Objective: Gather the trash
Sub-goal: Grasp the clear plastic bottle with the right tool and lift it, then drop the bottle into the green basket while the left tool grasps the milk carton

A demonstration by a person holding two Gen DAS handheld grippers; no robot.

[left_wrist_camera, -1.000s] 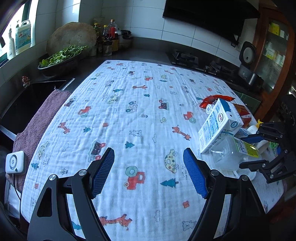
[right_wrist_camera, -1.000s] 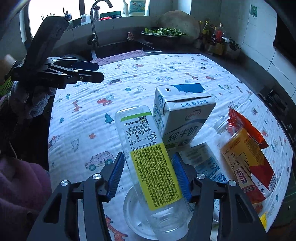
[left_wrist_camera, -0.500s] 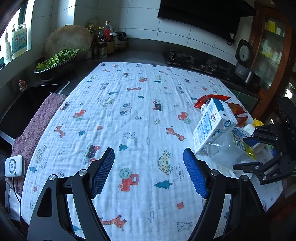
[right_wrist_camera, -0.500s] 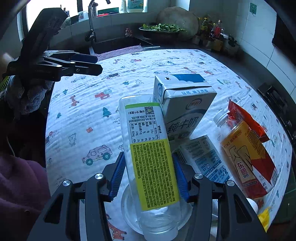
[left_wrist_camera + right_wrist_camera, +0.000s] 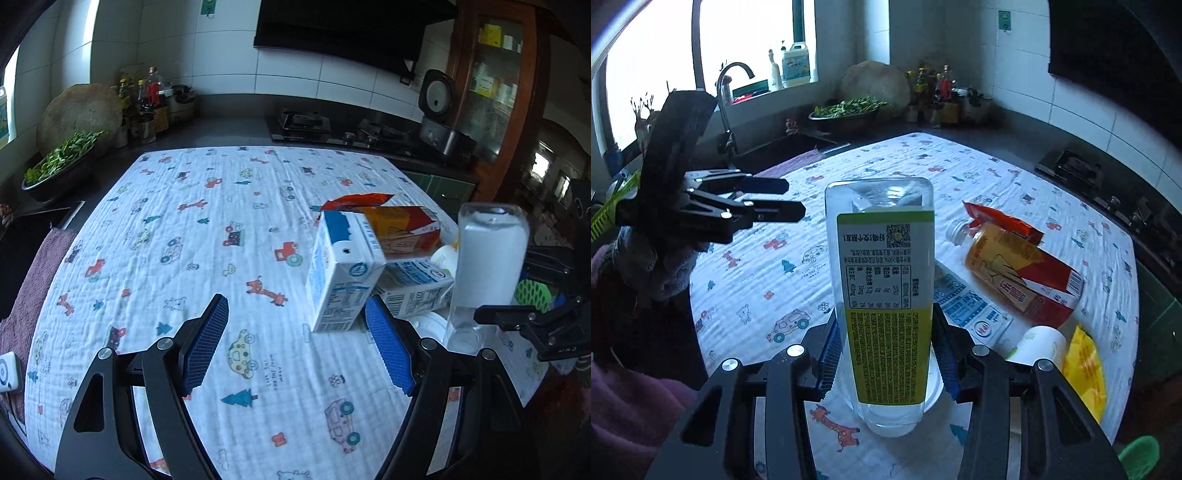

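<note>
My right gripper [image 5: 886, 350] holds a clear square bottle [image 5: 882, 295] with a yellow-green label. Its blue pads press both sides, still closing, and the bottle is raised above a white dish [image 5: 932, 387]. In the left wrist view the bottle [image 5: 487, 266] stands upright in the right gripper [image 5: 498, 288]. My left gripper [image 5: 297, 347] hovers open over the printed cloth [image 5: 221, 229] with nothing between its fingers. A standing blue-white milk carton [image 5: 340, 273] is just left of its right finger. A flat carton [image 5: 967, 310], an orange-red drink carton [image 5: 1023, 280] and a red wrapper [image 5: 1001, 221] lie behind.
A white cup [image 5: 1038, 343] and a yellow wrapper [image 5: 1084, 369] lie at the table's right edge. The sink with its tap [image 5: 727, 92] and a purple towel [image 5: 40, 273] are on the left. A bowl of greens [image 5: 62, 158], a stove [image 5: 306, 122] and a rice cooker [image 5: 439, 122] line the far counter.
The right gripper's pads closed onto the clear bottle and raised it from leaning on the milk carton to upright. The left gripper swung right, nearer the cartons, still open.
</note>
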